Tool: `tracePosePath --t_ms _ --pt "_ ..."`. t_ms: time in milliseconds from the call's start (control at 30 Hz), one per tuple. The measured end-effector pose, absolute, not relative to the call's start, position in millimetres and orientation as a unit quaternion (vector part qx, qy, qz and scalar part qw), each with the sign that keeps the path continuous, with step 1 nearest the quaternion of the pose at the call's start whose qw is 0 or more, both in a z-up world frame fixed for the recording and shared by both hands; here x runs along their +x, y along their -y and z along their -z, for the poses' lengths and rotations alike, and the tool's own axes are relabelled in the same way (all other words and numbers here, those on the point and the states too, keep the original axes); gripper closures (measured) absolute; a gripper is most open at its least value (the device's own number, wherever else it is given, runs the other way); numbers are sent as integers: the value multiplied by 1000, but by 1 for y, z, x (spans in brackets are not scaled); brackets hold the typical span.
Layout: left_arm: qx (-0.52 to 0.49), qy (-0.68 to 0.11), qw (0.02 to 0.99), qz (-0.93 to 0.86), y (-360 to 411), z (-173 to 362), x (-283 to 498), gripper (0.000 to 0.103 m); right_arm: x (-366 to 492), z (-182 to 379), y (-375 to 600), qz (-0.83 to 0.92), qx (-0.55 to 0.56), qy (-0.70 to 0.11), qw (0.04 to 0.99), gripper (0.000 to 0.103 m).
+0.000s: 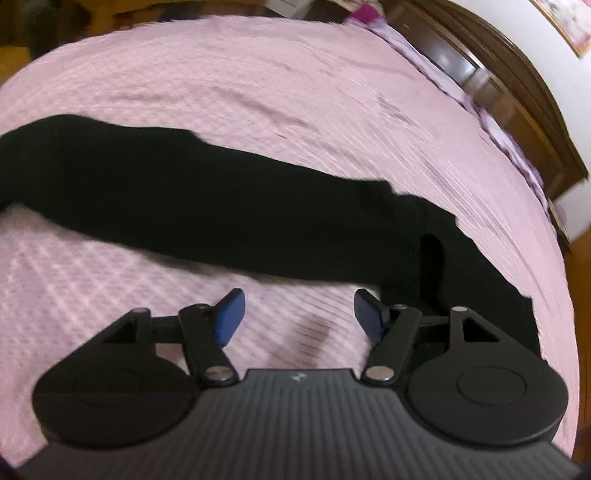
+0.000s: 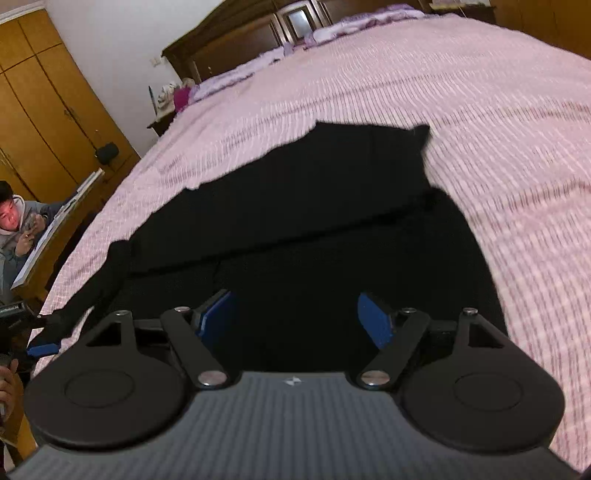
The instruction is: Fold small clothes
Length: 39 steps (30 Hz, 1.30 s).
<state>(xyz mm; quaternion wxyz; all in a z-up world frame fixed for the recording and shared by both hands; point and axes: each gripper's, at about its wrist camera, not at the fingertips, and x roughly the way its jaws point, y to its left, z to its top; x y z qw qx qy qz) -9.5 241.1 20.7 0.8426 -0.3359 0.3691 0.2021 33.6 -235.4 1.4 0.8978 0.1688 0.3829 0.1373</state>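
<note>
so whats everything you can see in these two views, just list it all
black garment: one, black, spread flat on the bedspread, long sleeve stretched out to one side
bedspread: one, pink textured, covers the bed
pillows: lilac, count unclear, along the headboard
headboard: one, dark brown wood, far end of the bed
wardrobe: one, yellow-brown wood, against the wall in the right wrist view
seated person: one, grey hooded top, beside the bed by the wardrobe
framed picture: one, pale with gold frame, on the white wall
left gripper: one, black with blue pads, open over bare bedspread near the garment
right gripper: one, black with blue pads, open above the garment's body
</note>
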Motion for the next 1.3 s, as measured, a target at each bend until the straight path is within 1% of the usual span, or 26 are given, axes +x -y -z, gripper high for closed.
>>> tracePosePath --t_ms 267,433,600,733,767,800,833,867,900,967,1300 --pt "-361 -325 835 -258 -280 -12 -35 36 21 5 237 -118 169 -396 895 23" --pt "-389 -304 831 -257 -305 1 -31 36 17 4 235 -108 156 -398 898 22" --pt "-423 -264 829 -254 -324 9 -26 36 16 4 232 -101 142 -400 900 22" --pt "-429 -229 835 -259 -330 11 -23 37 20 3 230 -99 137 -401 900 22" --pt "-428 -221 838 -258 -330 11 -24 41 20 3 230 -98 136 -401 900 22" --pt "-425 -214 842 -255 -330 11 -22 57 21 4 230 -98 135 -402 900 22" --pt "-421 -211 846 -250 -330 11 -22 65 21 4 229 -97 135 -402 901 22" --pt "-420 -208 849 -245 -330 10 -22 76 21 3 229 -96 135 -401 901 22" --pt "-422 -204 850 -241 -331 10 -23 83 21 3 230 -96 136 -400 901 22" --pt "-418 -191 858 -229 -329 5 -24 87 22 3 231 -94 138 -400 901 22" --pt "-326 -129 920 -176 -294 -52 -17 88 22 1 235 -90 144 -396 902 22"
